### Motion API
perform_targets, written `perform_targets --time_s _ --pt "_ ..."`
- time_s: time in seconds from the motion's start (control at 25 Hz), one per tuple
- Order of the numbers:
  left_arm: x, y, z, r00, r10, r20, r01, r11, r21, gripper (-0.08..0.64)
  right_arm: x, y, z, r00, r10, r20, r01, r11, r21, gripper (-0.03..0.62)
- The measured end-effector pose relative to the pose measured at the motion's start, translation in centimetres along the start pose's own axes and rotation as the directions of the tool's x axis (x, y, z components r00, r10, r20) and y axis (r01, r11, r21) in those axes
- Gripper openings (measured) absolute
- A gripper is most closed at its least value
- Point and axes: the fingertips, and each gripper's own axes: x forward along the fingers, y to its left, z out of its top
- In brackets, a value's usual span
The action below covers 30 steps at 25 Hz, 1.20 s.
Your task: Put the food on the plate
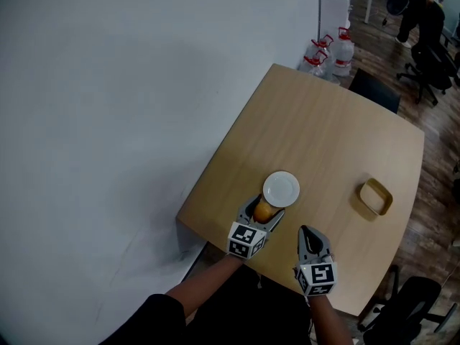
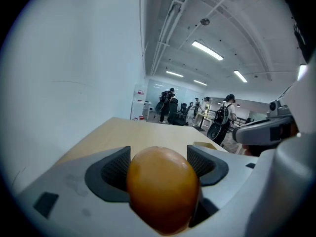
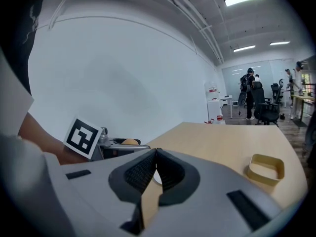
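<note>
While left hand-held gripper clamps it, orange food beside plate

You are working in an open office: your pale wooden table stands by a plain white wall. On the far right are black swivel chairs and people with backpacks, under long strip lights and bare ceiling pipes.

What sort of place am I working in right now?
Probably an open-plan office or lab: wheeled office chairs on wood flooring, strip lights under exposed ceiling pipes, and people standing beyond the wooden table.
</note>
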Motion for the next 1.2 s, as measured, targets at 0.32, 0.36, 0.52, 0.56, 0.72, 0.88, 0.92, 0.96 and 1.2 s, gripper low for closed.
perform_targets --time_s 0.32,0.36,0.52,0.56,0.72,0.88,0.92,0.96,1.2 --pt "7.2 1.8 -3.7 0.991 -0.038 -0.126 0.051 0.994 0.1 0.333 0.7 -3.1 -0.5 1.0 -0.029 0.005 0.029 0.999 0.015 0.06" --pt "7.9 1.9 -4.2 0.988 -0.047 -0.146 0.064 0.991 0.117 0.333 0.7 -3.6 -0.6 0.999 -0.038 0.011 0.038 0.999 0.018 0.06" --pt "9.8 2.6 -6.7 0.973 -0.065 -0.221 0.095 0.987 0.128 0.333 0.3 -4.4 -1.8 0.999 -0.053 -0.011 0.053 0.998 0.044 0.06" --pt "10.3 2.9 -7.2 0.969 -0.058 -0.239 0.093 0.986 0.135 0.333 0.1 -4.5 -2.1 0.998 -0.054 -0.017 0.055 0.997 0.053 0.06" --pt "12.5 3.9 -9.8 0.949 -0.025 -0.314 0.082 0.982 0.171 0.333 -0.7 -4.7 -3.9 0.997 -0.069 -0.039 0.072 0.995 0.075 0.06" --pt "14.0 4.5 -11.8 0.926 -0.005 -0.379 0.075 0.982 0.171 0.333 -0.9 -5.4 -4.7 0.996 -0.074 -0.053 0.078 0.993 0.089 0.06" --pt "14.2 4.4 -12.0 0.923 -0.003 -0.385 0.076 0.982 0.175 0.333 -1.0 -5.7 -4.8 0.995 -0.078 -0.054 0.083 0.992 0.091 0.06" --pt "14.5 4.4 -12.3 0.921 -0.002 -0.389 0.08 0.98 0.183 0.333 -1.0 -6.1 -4.9 0.995 -0.084 -0.055 0.089 0.992 0.094 0.06" --pt "15.9 4.0 -12.9 0.924 -0.014 -0.382 0.1 0.973 0.207 0.333 -0.6 -7.0 -5.2 0.994 -0.098 -0.056 0.102 0.991 0.082 0.06"
